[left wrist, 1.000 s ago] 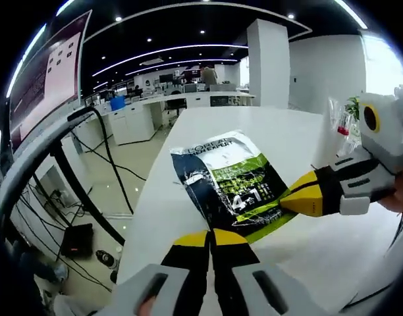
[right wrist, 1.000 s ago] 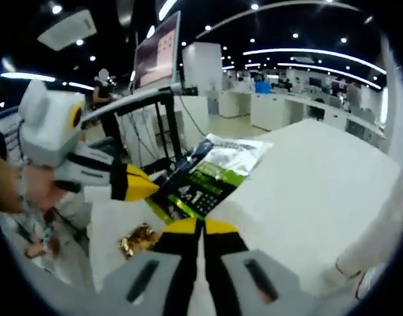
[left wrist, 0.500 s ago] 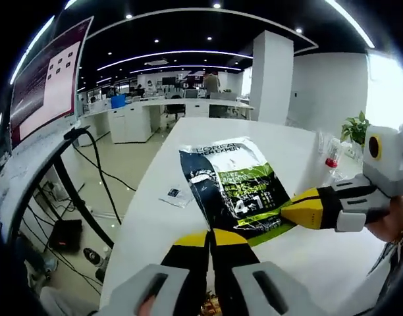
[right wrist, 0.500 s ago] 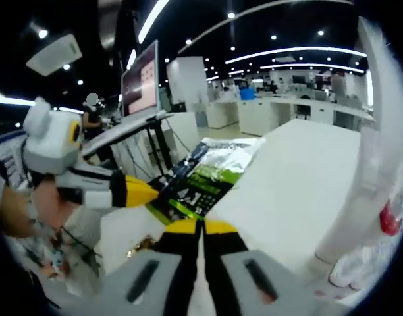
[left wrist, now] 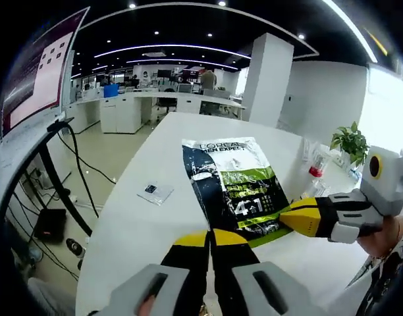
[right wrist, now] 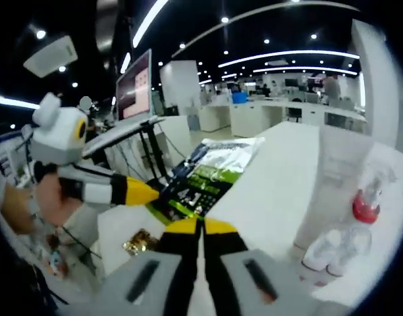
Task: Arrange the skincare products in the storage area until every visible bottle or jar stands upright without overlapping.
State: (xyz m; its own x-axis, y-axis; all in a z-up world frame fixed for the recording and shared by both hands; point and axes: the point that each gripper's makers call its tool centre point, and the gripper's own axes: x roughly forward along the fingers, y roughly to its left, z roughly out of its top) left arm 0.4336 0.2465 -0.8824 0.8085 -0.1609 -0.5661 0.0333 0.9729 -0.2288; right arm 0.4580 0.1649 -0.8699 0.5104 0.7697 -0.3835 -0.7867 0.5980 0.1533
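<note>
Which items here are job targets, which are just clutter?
Job items:
- white tube, standing upright on the table
- clear bottles with a red cap, beside the tube
- black-and-green pouch, lying flat; both grippers, left and right, closed at its near edge

Lying about:
- small packet
- gold wrapper
- plant
- monitor

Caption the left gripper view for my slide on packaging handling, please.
Both grippers, left and right, shut on the near edge of a skincare pouch on a white table.
</note>
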